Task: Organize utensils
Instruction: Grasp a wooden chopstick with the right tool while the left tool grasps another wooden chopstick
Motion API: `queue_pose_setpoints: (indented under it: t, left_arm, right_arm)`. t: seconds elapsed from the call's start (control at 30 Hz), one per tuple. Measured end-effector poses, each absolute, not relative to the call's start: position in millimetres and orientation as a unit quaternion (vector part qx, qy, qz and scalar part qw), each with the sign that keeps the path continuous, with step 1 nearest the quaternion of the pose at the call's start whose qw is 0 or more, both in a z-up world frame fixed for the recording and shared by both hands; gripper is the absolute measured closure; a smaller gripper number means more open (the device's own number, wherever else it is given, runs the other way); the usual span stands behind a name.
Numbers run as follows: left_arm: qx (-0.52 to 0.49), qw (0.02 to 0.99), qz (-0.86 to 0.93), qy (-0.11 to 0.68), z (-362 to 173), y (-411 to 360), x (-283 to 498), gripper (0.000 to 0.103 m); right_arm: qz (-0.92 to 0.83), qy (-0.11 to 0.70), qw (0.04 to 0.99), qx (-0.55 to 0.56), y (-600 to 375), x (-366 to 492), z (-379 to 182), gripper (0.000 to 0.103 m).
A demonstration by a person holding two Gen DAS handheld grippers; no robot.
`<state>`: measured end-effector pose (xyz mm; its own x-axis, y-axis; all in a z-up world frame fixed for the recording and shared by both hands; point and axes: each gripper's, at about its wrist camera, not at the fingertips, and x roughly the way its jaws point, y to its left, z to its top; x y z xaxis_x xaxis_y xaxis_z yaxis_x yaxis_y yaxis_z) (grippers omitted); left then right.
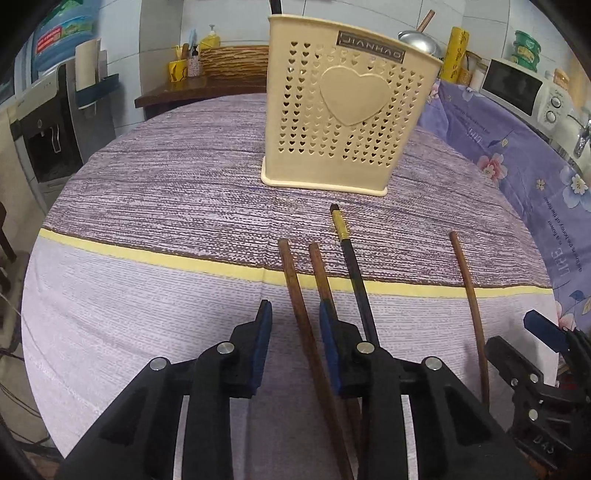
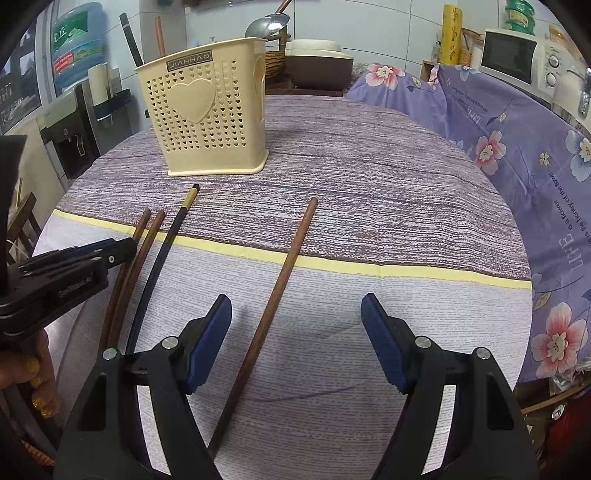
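A cream utensil holder (image 1: 341,110) with heart holes stands at the back of the table; it also shows in the right wrist view (image 2: 207,110). It holds a ladle (image 2: 266,24) and some sticks. Several chopsticks lie on the cloth: two brown ones (image 1: 291,280) (image 1: 319,269), a black one with a gold band (image 1: 351,258) and a lone brown one (image 1: 469,288) (image 2: 284,266). My left gripper (image 1: 293,325) is open, its jaws on either side of one brown chopstick. My right gripper (image 2: 295,314) is open and empty; the lone brown chopstick lies between its jaws.
The round table has a lilac striped cloth (image 1: 166,206) with a yellow band. A floral purple cloth (image 2: 517,155) covers something to the right. A microwave (image 2: 517,55), water dispenser (image 1: 48,140) and a wooden shelf with bottles (image 1: 207,74) stand behind.
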<state>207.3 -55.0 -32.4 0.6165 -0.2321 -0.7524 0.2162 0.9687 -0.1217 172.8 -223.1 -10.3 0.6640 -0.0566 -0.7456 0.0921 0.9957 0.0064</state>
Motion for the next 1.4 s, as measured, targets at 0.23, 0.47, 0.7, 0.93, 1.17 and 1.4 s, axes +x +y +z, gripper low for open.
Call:
queue_pose_setpoints:
  t: [0.23,0.47,0.7,0.93,1.17,1.4]
  left_arm:
    - [0.006,0.898,-0.117,0.423,-32,-58,219,0.087]
    - [0.009,0.899,-0.120,0.422,-32,-60,220,0.088]
    - [0.014,0.900,-0.121,0.420,-32,-65,224,0.090]
    - [0.019,0.899,-0.120,0.421,-32,-67,231,0.092]
    - [0.026,0.900,-0.121,0.419,-32,-72,233,0.093]
    - [0.028,0.900,-0.121,0.419,-32,-73,234,0.093]
  right_arm:
    - [-0.035,0.419,0.905,0.060,-233,195,-10,0.037]
    - [-0.039,0.448,0.889,0.087,-239,230,-21,0.059]
    - [-0.053,0.446,0.892,0.057,-228,249,-22,0.069]
    - [-0.064,0.445,0.892,0.044,-226,274,-23,0.086]
    - [-0.063,0.443,0.893,0.045,-228,280,-23,0.091]
    - [-0.063,0.439,0.895,0.037,-225,281,-24,0.093]
